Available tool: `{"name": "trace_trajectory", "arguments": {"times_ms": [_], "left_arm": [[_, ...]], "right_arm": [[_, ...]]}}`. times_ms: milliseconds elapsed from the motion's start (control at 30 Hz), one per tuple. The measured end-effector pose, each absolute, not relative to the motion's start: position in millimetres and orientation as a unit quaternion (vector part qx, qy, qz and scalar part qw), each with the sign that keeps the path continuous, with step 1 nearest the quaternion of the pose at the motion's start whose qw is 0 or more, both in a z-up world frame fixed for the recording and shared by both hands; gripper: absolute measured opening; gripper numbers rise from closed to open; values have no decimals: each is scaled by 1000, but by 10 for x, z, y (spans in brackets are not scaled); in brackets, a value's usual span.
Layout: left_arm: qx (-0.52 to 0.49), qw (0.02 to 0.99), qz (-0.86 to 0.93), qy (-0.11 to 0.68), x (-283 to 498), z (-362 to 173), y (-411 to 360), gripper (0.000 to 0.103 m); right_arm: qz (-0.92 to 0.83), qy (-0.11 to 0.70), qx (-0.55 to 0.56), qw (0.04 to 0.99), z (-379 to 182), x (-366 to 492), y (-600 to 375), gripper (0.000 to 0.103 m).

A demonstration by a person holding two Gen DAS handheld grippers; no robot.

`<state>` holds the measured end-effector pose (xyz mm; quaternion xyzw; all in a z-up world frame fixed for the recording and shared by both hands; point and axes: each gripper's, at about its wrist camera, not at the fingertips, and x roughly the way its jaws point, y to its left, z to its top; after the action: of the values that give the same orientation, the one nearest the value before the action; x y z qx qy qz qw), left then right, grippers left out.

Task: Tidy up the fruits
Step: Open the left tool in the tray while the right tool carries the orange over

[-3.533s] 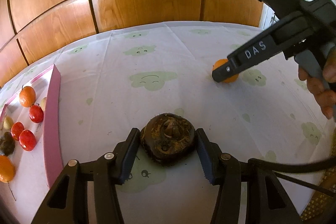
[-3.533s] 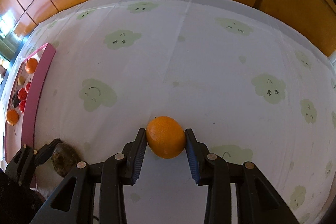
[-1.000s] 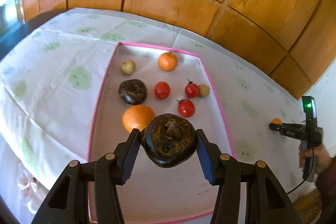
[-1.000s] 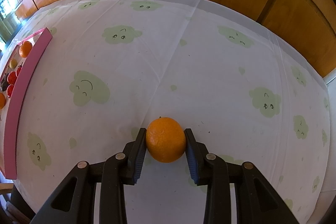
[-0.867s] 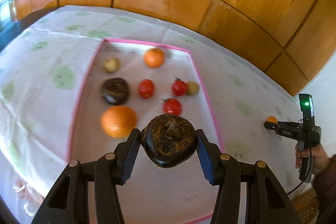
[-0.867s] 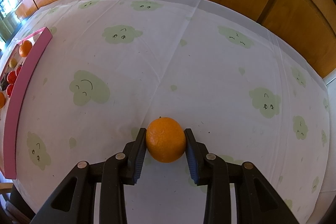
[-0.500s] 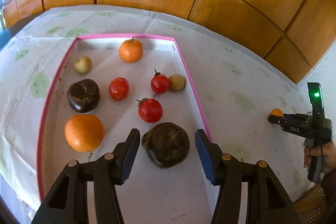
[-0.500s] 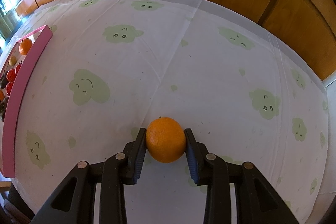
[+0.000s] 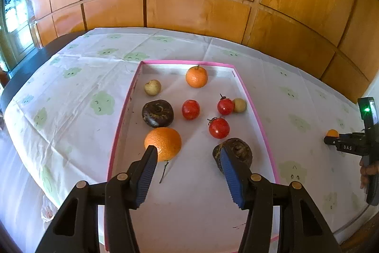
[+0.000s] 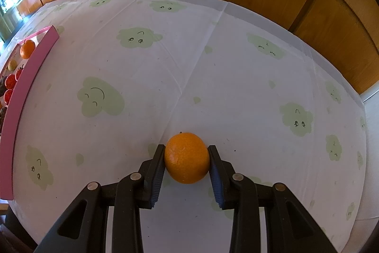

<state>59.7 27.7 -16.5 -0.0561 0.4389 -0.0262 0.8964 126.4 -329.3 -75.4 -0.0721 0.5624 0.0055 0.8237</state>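
Left claw (image 9: 188,153) open above pink tray (image 9: 251,106).

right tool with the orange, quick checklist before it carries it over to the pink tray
1. Right tool pads clamp the round orange fruit on both sides: ok.
2. Fruit lifted off the cloud-print tablecloth: cannot tell.
3. Pink-rimmed tray has bare floor near its front: ok.
4. Left tool open, empty: ok.
5. Dark brown wrinkled fruit lies released inside the tray: ok.
6. Left tool out of the tray's way: not ok.
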Motion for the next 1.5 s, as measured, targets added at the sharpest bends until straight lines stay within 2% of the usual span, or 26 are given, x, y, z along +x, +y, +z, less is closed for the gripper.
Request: {"name": "trace_trajectory", "arguments": {"times_ms": [967, 1500], "left_arm": [[-56, 901, -22, 430, 461, -146, 431, 59], [-96, 904, 45, 415, 470, -129, 1047, 61]], "right_arm": [[8, 573, -78, 816, -586, 1181, -3034, 35], [260, 498, -46, 826, -39, 838, -1096, 35]]}}
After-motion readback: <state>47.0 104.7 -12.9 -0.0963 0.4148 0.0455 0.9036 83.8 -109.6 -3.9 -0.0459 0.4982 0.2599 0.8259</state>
